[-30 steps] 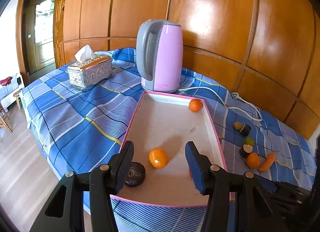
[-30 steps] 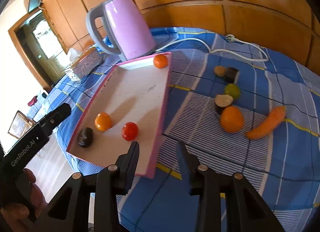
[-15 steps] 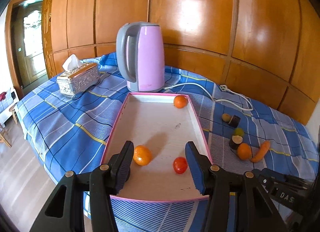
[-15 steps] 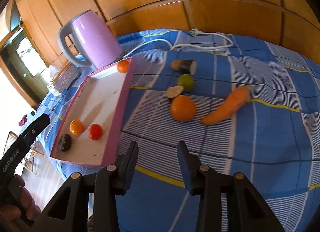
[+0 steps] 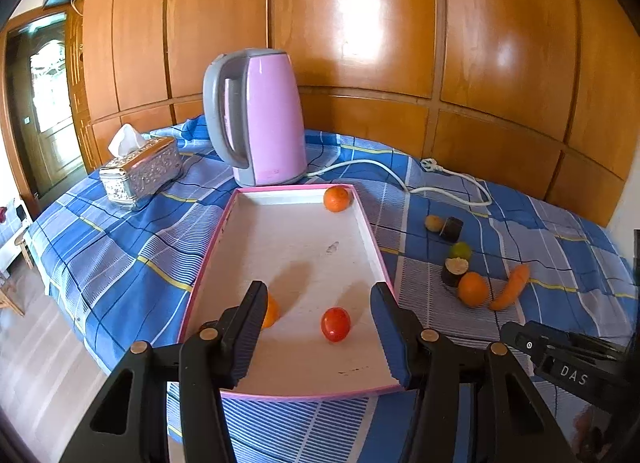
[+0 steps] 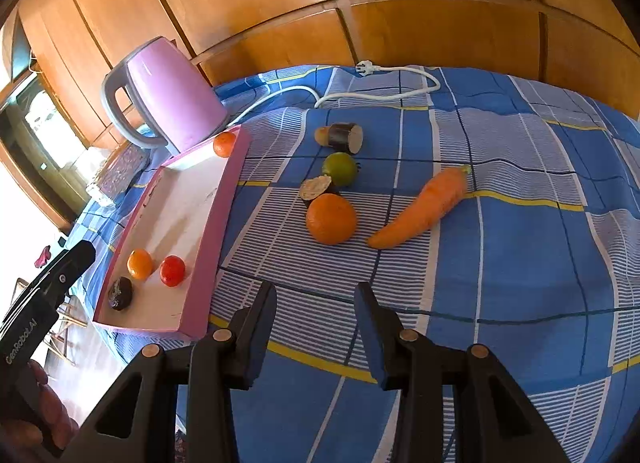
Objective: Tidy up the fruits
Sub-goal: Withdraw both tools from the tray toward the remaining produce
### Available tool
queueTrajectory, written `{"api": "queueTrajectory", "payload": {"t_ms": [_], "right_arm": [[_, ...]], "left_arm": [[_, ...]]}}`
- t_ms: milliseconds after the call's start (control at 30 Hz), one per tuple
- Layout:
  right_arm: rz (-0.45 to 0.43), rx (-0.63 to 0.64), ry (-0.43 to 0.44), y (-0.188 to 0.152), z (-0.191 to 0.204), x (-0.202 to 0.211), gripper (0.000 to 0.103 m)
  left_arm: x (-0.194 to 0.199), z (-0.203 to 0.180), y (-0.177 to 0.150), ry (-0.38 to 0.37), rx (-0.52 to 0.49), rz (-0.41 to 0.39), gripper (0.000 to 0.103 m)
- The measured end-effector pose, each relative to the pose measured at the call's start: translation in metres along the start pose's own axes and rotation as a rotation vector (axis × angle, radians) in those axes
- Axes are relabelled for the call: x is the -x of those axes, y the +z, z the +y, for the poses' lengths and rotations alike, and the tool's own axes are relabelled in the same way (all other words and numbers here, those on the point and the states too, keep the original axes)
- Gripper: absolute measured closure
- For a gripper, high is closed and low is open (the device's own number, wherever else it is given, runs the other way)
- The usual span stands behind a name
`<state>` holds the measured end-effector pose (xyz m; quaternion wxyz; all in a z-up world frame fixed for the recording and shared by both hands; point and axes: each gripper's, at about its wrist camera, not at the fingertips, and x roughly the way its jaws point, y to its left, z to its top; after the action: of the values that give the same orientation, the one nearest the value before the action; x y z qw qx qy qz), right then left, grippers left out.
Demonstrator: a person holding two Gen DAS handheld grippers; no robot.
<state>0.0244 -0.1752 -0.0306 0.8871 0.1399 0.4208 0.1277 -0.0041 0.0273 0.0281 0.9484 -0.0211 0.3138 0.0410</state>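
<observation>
Tray (image 5: 224, 231): holds tomato (image 5: 335, 324), two tangerines, one at the far corner (image 5: 337, 198), and a dark fruit (image 6: 121, 293). On the cloth (image 6: 520, 263), right of tray: orange (image 6: 331, 218), carrot (image 6: 420, 209), lime (image 6: 340, 168), cut pieces. Left gripper (image 5: 320, 331) over tray and right gripper (image 6: 316, 327) over cloth, both released, nothing between jaws

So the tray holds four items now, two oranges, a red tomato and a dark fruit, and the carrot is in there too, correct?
Not quite. The carrot is not in the tray; it lies on the blue checked cloth to the tray's right, beside a loose orange. The right wrist view shows this. The rest stands: two oranges, a red tomato and a dark fruit are in the tray.
</observation>
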Motion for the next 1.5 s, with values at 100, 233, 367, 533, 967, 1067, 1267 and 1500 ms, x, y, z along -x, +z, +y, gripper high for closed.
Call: {"api": "queueTrajectory", "payload": {"t_ms": [100, 233, 367, 533, 967, 1067, 1267, 1500], "right_arm": [[-0.002, -0.007, -0.005, 0.000, -0.004, 0.000, 0.062], [-0.006, -0.022, -0.023, -0.001, -0.012, 0.000, 0.062], [-0.010, -0.041, -0.056, -0.001, -0.023, 0.001, 0.062], [-0.035, -0.021, -0.146, 0.001, -0.030, 0.005, 0.061], [-0.035, -0.099, -0.204, 0.003, -0.065, 0.004, 0.061], [-0.030, -0.099, -0.200, 0.004, -0.067, 0.003, 0.061], [-0.014, -0.102, -0.191, 0.005, -0.068, -0.003, 0.061], [-0.002, -0.095, -0.181, 0.012, -0.067, -0.010, 0.061]], "left_arm": [[-0.002, -0.005, -0.001, -0.005, -0.012, 0.009, 0.049], [-0.008, -0.012, -0.003, -0.021, -0.029, 0.028, 0.049], [-0.015, -0.023, -0.005, -0.054, -0.060, 0.056, 0.049], [-0.025, -0.045, -0.008, -0.102, -0.122, 0.085, 0.049], [-0.050, -0.085, -0.012, -0.187, -0.191, 0.160, 0.049], [-0.055, -0.089, -0.011, -0.205, -0.184, 0.175, 0.049], [-0.065, -0.096, -0.012, -0.230, -0.177, 0.196, 0.051], [-0.077, -0.107, -0.008, -0.264, -0.169, 0.217, 0.051]]}}
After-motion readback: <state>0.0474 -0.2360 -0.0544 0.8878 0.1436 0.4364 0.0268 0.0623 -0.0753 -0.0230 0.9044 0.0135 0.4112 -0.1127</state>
